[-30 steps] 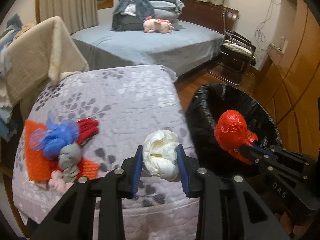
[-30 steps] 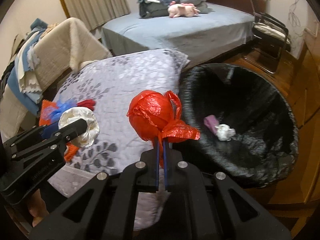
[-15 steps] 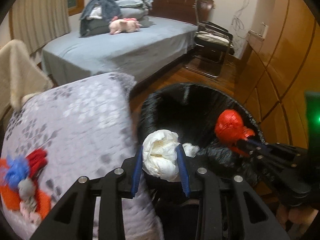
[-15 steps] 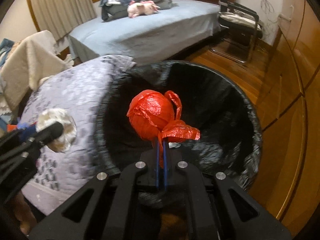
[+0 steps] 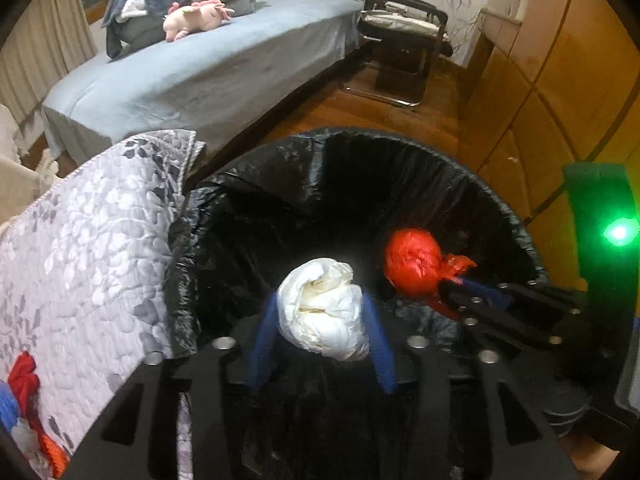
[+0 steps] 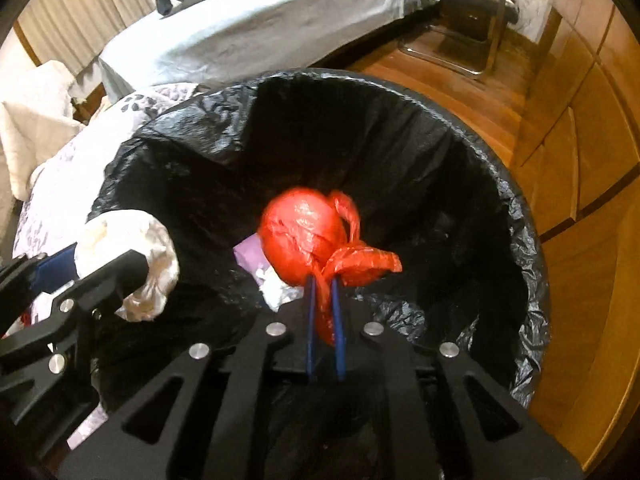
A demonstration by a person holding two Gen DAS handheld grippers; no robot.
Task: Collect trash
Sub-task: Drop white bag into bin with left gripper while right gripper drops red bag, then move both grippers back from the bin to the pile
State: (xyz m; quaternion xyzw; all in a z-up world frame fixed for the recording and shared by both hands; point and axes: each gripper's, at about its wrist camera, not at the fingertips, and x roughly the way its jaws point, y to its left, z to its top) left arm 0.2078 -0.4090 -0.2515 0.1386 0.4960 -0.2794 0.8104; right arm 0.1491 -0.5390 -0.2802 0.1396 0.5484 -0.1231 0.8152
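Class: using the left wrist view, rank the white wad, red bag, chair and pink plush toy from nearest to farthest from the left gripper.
1. White wad, between the opening jaws.
2. Red bag, right, over the bin.
3. Chair, upper right.
4. Pink plush toy, on the far bed; close to the chair.

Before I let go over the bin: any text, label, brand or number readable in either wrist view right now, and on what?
None readable in either wrist view.
White wad: no print.
Red bag: plain, no print.
Black bin liner: plain.
Both sets of jaws are opening with those items between them; their black frames show no marking here.
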